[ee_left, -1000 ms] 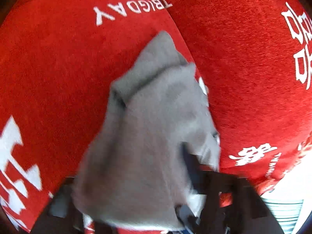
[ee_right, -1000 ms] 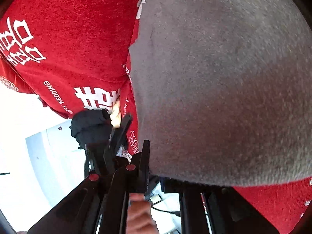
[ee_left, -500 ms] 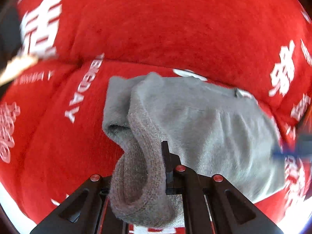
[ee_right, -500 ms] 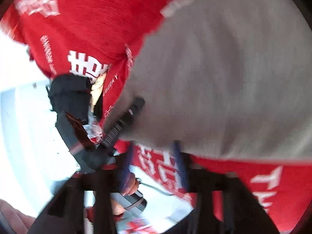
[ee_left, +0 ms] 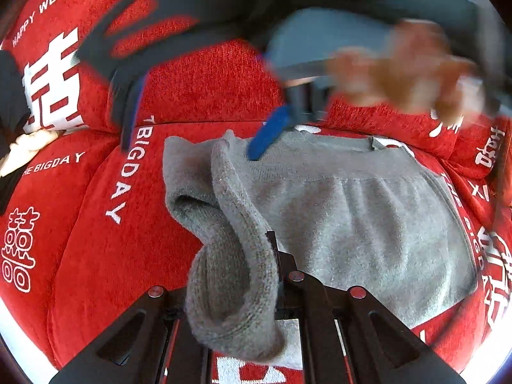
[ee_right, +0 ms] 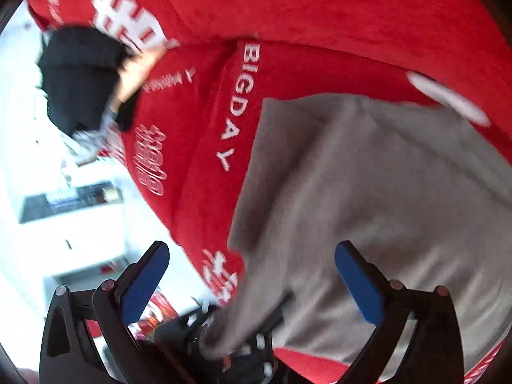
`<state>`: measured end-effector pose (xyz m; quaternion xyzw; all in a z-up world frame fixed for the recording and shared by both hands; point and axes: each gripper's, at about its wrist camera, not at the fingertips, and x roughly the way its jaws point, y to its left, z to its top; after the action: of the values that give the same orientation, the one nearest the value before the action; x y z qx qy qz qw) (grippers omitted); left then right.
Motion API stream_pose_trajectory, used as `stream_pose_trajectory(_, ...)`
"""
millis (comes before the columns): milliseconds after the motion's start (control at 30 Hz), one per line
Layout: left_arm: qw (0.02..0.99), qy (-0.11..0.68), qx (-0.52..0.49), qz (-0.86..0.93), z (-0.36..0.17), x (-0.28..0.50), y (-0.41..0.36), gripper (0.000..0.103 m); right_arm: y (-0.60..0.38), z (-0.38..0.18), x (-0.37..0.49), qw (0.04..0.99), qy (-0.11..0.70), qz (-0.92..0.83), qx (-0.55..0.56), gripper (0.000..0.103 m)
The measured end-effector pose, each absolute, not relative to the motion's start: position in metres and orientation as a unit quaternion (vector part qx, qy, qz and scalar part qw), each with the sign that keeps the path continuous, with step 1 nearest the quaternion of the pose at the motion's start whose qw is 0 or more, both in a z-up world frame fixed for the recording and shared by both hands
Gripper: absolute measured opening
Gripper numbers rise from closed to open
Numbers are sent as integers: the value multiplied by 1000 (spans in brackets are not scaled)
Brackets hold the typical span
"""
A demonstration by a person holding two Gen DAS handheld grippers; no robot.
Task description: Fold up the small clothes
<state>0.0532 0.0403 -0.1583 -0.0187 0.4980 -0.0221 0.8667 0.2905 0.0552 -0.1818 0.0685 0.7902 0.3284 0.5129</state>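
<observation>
On our left, we see the left gripper point(ee_left: 272, 275) clamped on the ribbed cuff of a grey sock point(ee_left: 352, 217), which lies spread across the red blanket point(ee_left: 96, 256) printed with white lettering. To the right, our right gripper point(ee_right: 252, 284) hangs above the same sock point(ee_right: 368, 192), its blue-padded fingers point(ee_right: 358, 288) wide apart, holding nothing.

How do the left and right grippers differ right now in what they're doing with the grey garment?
The left gripper is shut on the grey garment, pinching its ribbed hem, while the right gripper is open with blue pads spread and nothing between them. The left sits low at the near edge; the right hovers above the cloth. Both point at the same garment on the red blanket.
</observation>
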Motion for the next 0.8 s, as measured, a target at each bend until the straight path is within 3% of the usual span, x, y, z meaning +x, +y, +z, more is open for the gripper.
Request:
stream_pose_trajectory(233,869,495,-22,-15,-156,52,40,10,112,-212,282,487,810,312,-98,103)
stream_pose_trajectory(400,869,495,-15,-16,-154,50,35,10,122,-220,281,496,800,302,-153,100)
stream_pose_trajectory(433,868,496,-14,-17,-153,50,34,10,119,-222,281,501,796,301,-160,84)
stream_pose_trajectory(467,868,495,-16,-21,-150,50,33,10,115,-222,281,508,791,295,-171,49)
stream_pose_trajectory(533,872,489,-10,-29,-143,48,29,10,99,-218,286,531,778,293,-164,20)
stream_pose_trajectory(800,886,451,31,-101,-97,38,-13,10,-8,-165,303,571,738,354,62,18)
